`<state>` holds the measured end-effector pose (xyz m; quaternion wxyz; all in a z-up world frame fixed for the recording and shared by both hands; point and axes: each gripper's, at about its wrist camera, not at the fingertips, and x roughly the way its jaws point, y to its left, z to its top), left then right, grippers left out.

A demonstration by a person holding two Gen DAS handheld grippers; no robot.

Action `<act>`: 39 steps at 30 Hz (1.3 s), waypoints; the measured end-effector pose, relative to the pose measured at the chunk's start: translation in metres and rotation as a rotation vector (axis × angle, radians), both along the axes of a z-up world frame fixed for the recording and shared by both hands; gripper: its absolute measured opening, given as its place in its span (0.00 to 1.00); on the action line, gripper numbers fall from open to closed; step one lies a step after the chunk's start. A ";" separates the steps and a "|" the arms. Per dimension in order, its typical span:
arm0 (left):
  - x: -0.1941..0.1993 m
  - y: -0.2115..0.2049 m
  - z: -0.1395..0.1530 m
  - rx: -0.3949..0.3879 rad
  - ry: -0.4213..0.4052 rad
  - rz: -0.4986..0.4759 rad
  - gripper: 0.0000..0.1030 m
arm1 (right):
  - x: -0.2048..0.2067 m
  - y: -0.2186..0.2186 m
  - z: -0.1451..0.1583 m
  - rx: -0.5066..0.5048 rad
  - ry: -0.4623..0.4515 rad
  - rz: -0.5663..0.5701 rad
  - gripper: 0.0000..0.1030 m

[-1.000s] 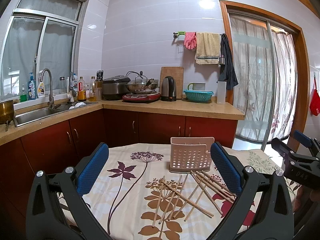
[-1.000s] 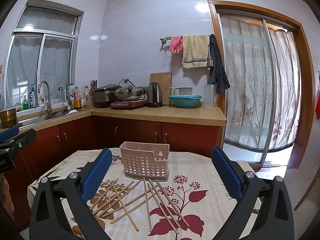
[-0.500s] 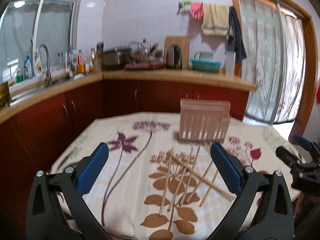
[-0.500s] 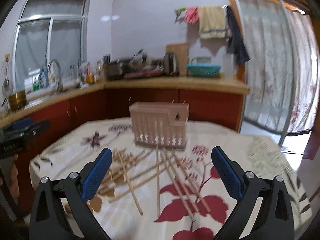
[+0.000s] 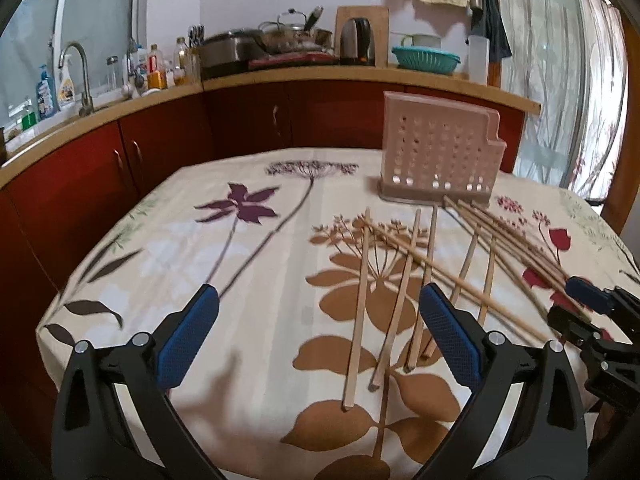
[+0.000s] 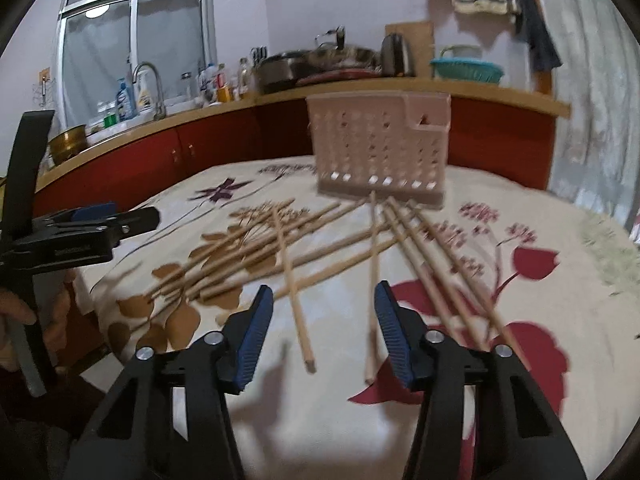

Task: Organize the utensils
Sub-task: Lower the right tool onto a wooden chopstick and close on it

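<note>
Chopsticks (image 6: 298, 312): light, stiff, slippery; we take one mid-shaft. Right gripper (image 6: 323, 334) closing, nothing between pads; left gripper (image 5: 316, 336) wide, empty.

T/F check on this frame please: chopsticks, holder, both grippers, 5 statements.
1. The chopsticks lie scattered on the tablecloth. True.
2. The pink holder already has chopsticks standing in it. False: none show in it.
3. The left gripper is clamped on a chopstick. False: its jaws stand wide apart, holding nothing.
4. The right gripper has no chopstick pinched between its pads. True; its jaws are closing.
5. The holder lies tipped on its side. False: it stands upright beyond the chopsticks.
</note>
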<state>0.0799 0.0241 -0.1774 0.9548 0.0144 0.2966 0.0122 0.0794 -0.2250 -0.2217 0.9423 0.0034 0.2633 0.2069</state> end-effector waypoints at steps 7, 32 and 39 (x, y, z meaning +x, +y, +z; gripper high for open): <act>0.004 -0.005 -0.017 0.026 0.027 -0.025 0.85 | 0.005 0.008 -0.020 0.002 0.024 0.062 0.28; 0.009 -0.010 -0.046 0.037 0.061 -0.046 0.85 | 0.004 0.013 -0.030 -0.021 0.031 0.095 0.09; 0.008 -0.011 -0.051 0.029 0.062 -0.057 0.81 | 0.004 0.012 -0.032 -0.016 0.032 0.096 0.07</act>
